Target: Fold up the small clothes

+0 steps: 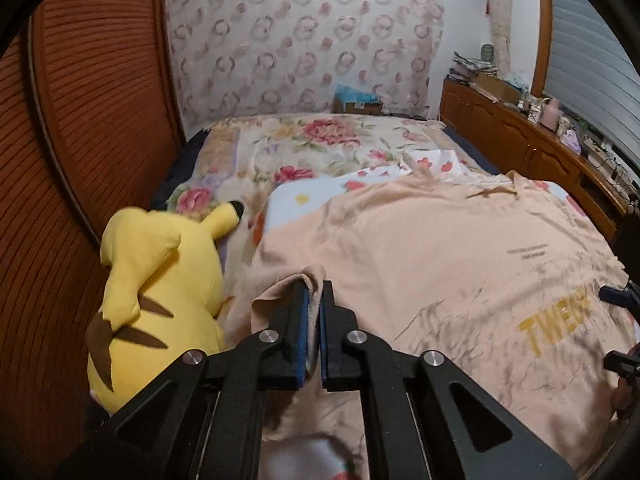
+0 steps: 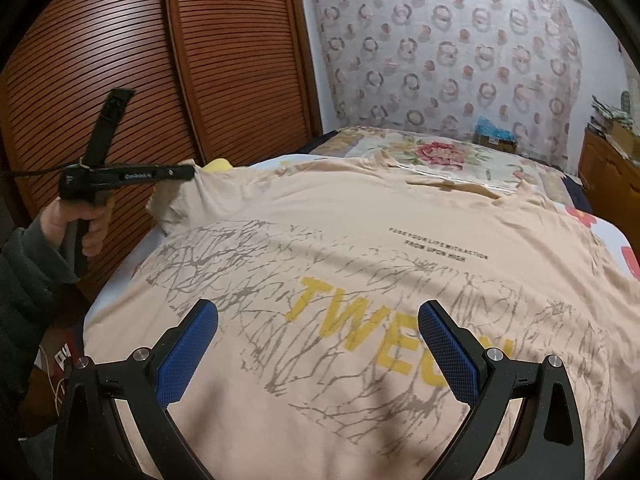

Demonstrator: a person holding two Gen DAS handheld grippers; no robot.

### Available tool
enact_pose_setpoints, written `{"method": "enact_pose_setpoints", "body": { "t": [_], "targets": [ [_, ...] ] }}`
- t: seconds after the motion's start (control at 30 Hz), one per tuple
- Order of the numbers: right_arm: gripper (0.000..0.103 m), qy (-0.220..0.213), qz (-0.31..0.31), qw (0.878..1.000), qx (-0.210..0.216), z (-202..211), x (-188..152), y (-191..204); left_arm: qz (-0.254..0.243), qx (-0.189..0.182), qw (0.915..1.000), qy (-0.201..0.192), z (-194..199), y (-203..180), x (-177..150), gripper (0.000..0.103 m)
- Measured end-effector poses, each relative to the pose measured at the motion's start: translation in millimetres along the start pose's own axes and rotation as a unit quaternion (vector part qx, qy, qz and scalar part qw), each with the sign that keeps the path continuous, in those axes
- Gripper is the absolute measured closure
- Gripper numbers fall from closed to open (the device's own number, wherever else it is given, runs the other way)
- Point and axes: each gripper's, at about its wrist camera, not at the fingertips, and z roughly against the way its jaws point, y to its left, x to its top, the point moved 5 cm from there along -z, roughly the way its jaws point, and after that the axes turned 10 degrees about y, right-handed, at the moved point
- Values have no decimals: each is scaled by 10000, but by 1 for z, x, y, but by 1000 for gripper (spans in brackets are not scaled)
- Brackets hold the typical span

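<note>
A peach T-shirt (image 2: 360, 216) with a yellow "TWE.." print and grey crackle pattern lies spread flat, front up, on the bed. It also shows in the left wrist view (image 1: 420, 240). My left gripper (image 1: 315, 286) is shut on the shirt's left sleeve edge and holds it lifted off the bed; it also shows in the right wrist view (image 2: 188, 172). My right gripper (image 2: 318, 312) is open and empty, hovering above the lower middle of the shirt over the yellow print.
A yellow Pikachu plush (image 1: 160, 292) sits at the bed's left edge beside the lifted sleeve. A slatted wooden wardrobe (image 2: 140, 60) stands on the left. A floral blanket (image 1: 312, 140) covers the far bed. A wooden dresser (image 1: 520, 136) with clutter runs along the right.
</note>
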Motion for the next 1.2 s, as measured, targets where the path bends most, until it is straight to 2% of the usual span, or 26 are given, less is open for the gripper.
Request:
{"method": "enact_pose_setpoints", "body": {
  "t": [0.13, 0.3, 0.4, 0.43, 0.47, 0.57, 0.7, 0.73, 0.87, 0.93, 1.2],
  "targets": [
    [3, -33, -91, 9999, -28, 2, 0, -6, -119, -219, 9996, -128, 9, -18, 11, 98],
    [3, -110, -283, 9995, -125, 5, 1, -19, -494, -637, 9965, -226, 27, -68, 13, 98],
    [3, -139, -378, 9990, -193, 4, 0, -24, -689, -839, 9936, -310, 40, -94, 10, 91],
    [3, -135, -392, 9989, -203, 4, 0, -26, -715, -865, 9931, -339, 43, -99, 8, 84],
    [3, -128, -404, 9989, -216, 2, 0, -26, -745, -901, 9924, -378, 47, -101, 6, 70],
    [3, -79, -375, 9990, -225, -3, 2, -22, -751, -917, 9918, -484, 56, -103, 3, 45],
    [3, -18, -220, 9996, -172, -9, 9, -13, -642, -724, 9940, -508, 60, -89, -6, 30],
    [6, -33, -165, 9998, -145, -10, 13, -12, -602, -651, 9949, -488, 58, -84, -10, 27],
    [18, -36, 152, 9999, -11, -23, 35, -2, -358, -602, 9966, -434, 52, -67, -26, 24],
    [23, -26, 338, 9994, 55, -34, 48, 5, -196, -463, 9978, -428, 50, -55, -35, 24],
    [33, 270, 767, 9949, 592, -106, 92, 32, 233, -273, 9977, -573, 49, -30, -61, 24]
  ]
}}
